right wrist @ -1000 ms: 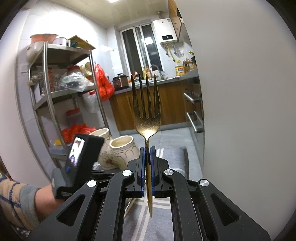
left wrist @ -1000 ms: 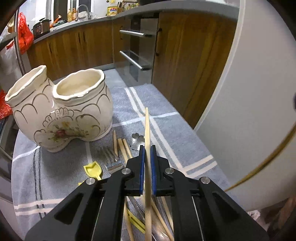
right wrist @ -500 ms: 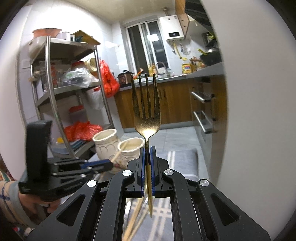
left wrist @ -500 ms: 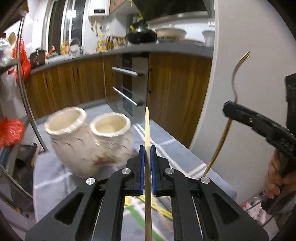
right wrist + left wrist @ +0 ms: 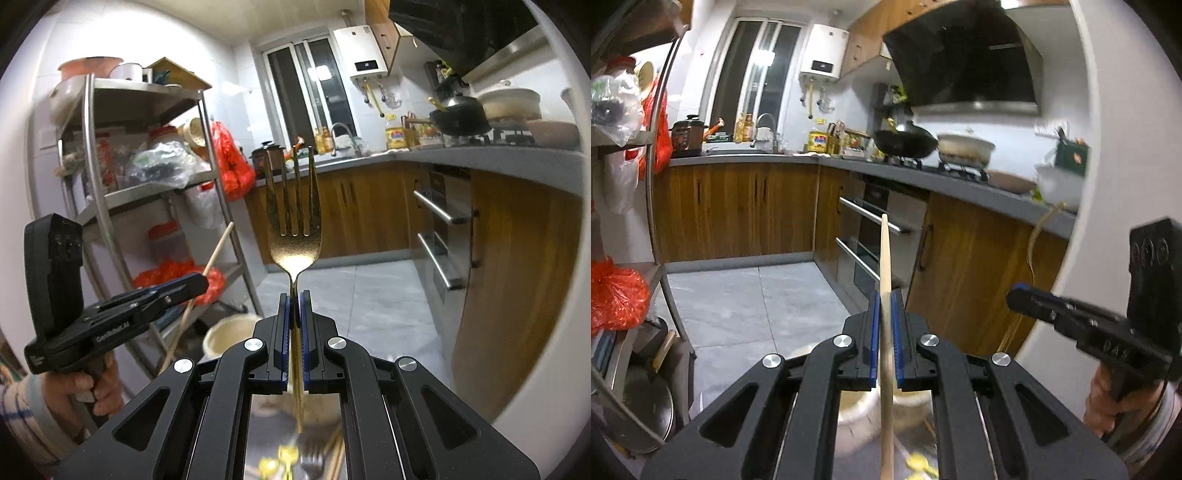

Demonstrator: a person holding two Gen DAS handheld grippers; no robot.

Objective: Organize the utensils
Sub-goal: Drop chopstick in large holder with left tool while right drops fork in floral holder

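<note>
Both my tongs loaded, each pinching one utensil upright above the holder.
Left tongs clamp a light, stiff wooden chopstick mid-shaft; right tongs clamp a slick, rigid gold fork at its neck; ceramic holder, likely fragile, sits below.

Indoor artificial light, moderately bright, cool-white on the far tiled walls; a bright spot shows in the window glass; specular glare sits on the gold fork bowl and on the near gripper screws. Both views show strong fisheye curvature, with black vignette at the corners; straight cabinet edges bow outward. Motion blur softens the right side of the left-wrist view and the cream holder near the bottom of both views.
</note>
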